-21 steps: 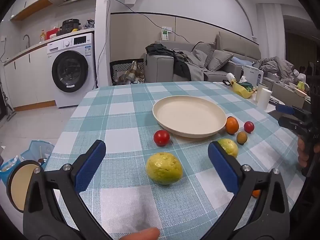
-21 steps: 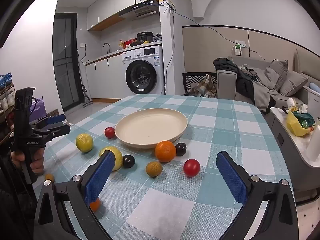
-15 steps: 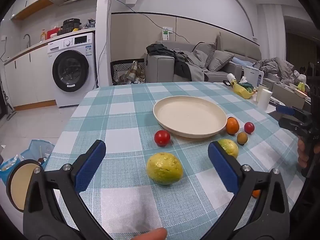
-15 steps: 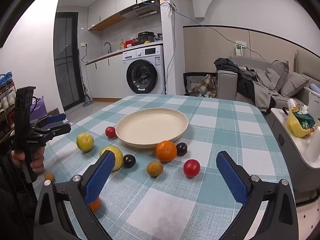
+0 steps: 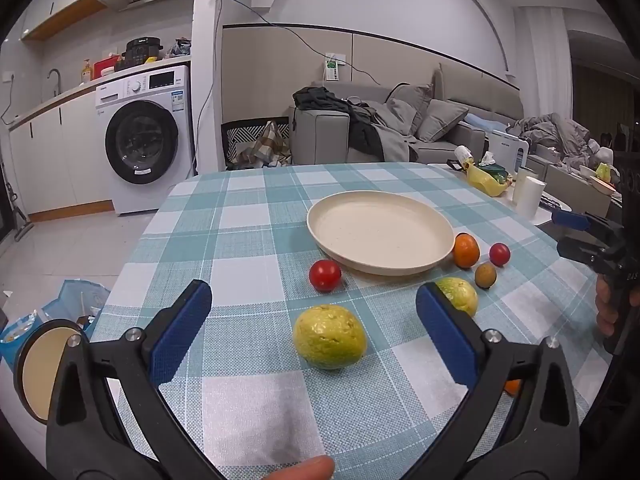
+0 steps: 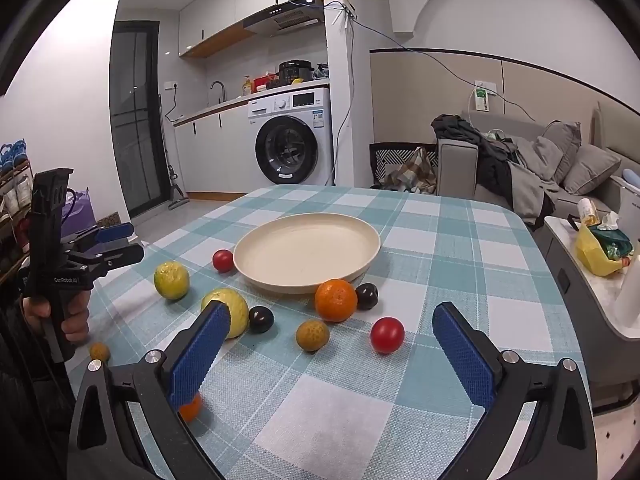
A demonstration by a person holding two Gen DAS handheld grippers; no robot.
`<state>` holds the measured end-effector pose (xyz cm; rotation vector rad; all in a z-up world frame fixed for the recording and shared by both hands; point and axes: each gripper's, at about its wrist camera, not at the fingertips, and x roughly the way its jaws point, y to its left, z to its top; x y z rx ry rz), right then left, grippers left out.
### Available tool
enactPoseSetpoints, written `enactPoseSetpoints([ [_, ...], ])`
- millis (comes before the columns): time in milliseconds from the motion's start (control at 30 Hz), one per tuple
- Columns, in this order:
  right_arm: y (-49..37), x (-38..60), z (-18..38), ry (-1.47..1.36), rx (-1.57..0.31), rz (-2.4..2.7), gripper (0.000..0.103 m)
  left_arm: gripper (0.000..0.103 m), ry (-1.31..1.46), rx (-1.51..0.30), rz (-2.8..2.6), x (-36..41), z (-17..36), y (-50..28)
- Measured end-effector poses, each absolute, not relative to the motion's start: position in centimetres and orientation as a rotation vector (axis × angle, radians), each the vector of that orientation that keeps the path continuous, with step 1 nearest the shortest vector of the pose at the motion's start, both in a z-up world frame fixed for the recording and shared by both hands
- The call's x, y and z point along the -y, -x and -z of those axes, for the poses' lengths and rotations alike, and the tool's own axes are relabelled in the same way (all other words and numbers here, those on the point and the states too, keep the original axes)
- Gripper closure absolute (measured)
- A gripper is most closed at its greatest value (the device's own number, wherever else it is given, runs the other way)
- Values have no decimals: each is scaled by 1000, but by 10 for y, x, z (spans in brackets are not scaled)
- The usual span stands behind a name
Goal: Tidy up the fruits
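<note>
An empty cream plate (image 5: 380, 236) (image 6: 308, 248) sits mid-table on the checked cloth. My left gripper (image 5: 312, 292) is open, hovering just short of a yellow-green fruit (image 5: 330, 337); a red tomato (image 5: 325, 275) lies beyond it. My right gripper (image 6: 331, 312) is also open above an orange (image 6: 335, 300), a brown fruit (image 6: 312, 334) and a red tomato (image 6: 387, 335). Two dark plums (image 6: 261, 319) and a yellow fruit (image 6: 232, 312) lie to the left. Each gripper shows in the other's view: the left gripper (image 6: 134, 240) and the right gripper (image 5: 564, 232), both hand-held.
A small orange fruit (image 6: 191, 406) and a small brown one (image 6: 99, 351) lie near the table's front left edge. A side table with a yellow bag (image 6: 604, 252) stands to the right. A washing machine (image 6: 294, 148) and a sofa (image 5: 400, 136) are behind.
</note>
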<state>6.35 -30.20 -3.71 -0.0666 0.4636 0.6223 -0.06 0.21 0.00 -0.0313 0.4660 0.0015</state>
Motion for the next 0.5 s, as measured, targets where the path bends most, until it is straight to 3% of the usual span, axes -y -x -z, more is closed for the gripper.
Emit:
enactPoseSetpoints([
  [500, -62, 297, 38, 76, -466, -619, 0, 1, 33, -468, 3, -1, 0, 1],
])
